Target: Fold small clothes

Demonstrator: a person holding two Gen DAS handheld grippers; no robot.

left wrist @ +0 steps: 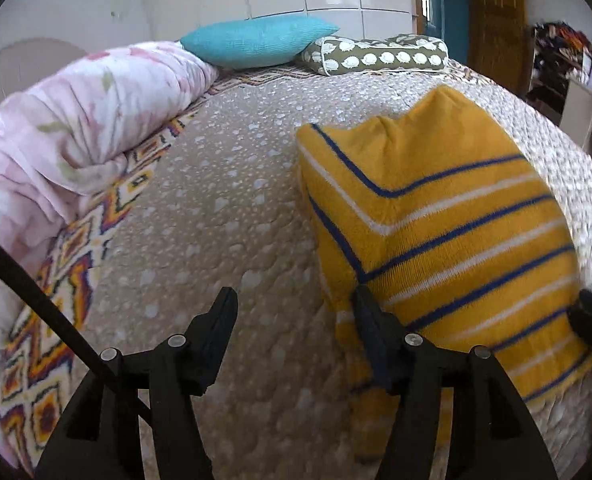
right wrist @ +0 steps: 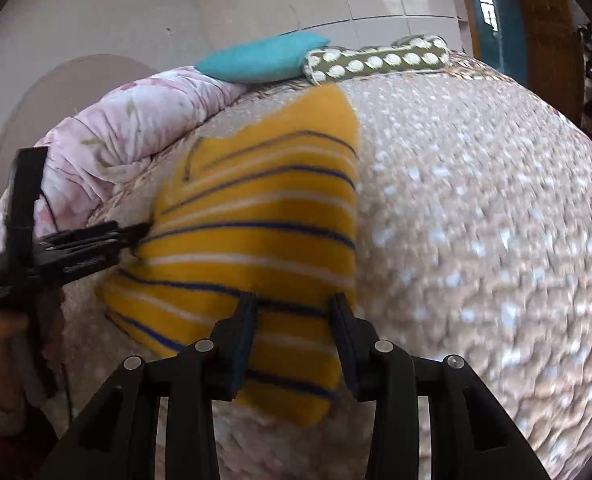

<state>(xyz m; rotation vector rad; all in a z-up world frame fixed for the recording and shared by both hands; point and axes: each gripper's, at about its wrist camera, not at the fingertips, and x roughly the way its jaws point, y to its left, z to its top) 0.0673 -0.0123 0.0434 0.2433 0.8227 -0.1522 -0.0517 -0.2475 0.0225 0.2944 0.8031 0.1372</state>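
Observation:
A small yellow sweater (left wrist: 448, 216) with blue and white stripes lies folded narrow on the beige bed cover (left wrist: 216, 208). My left gripper (left wrist: 292, 300) is open, its right finger resting at the sweater's near left edge, its left finger over bare cover. In the right wrist view the sweater (right wrist: 272, 224) lies ahead. My right gripper (right wrist: 294, 304) is open, both fingers low over the sweater's near end. The left gripper (right wrist: 136, 232) shows there at the sweater's left edge.
A pink floral quilt (left wrist: 68, 140) is bunched along the left side of the bed. A turquoise pillow (left wrist: 256, 40) and an olive spotted pillow (left wrist: 376, 56) lie at the far end. White cabinets stand behind. Cluttered shelves (left wrist: 568, 68) stand at far right.

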